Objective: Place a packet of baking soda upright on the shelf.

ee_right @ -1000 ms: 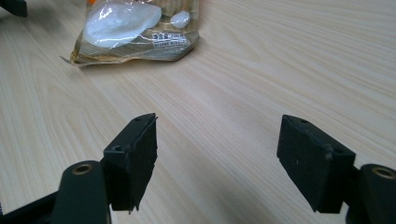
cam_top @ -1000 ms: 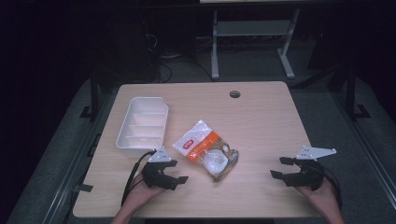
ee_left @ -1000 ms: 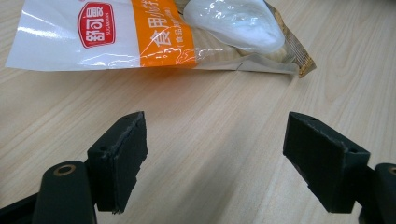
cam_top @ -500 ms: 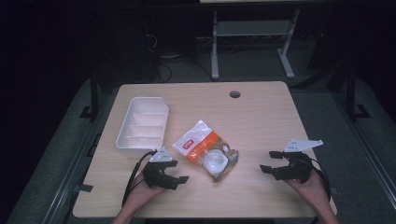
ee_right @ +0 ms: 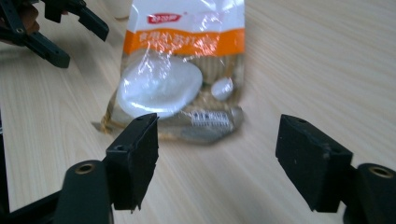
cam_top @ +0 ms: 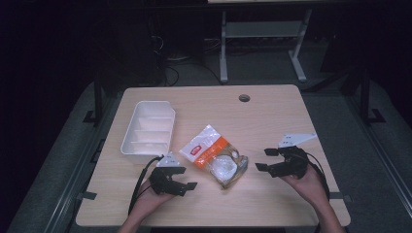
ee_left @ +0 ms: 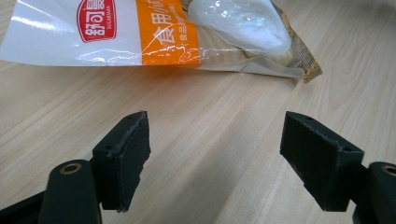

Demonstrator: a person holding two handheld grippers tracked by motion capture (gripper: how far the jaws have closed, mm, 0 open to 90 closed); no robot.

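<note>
Jaws spread wide on both sides: left gripper and right gripper flank the orange-and-white bag on the table, touching nothing.

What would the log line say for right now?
left gripper: open, beside bag | right gripper: open, facing bag | bag: flat on table, untouched | tray: empty

I see a glossy crinkled plastic bag, matt pale wood-grain table, smooth white plastic tray, and matt black, rough-edged pads.
</note>
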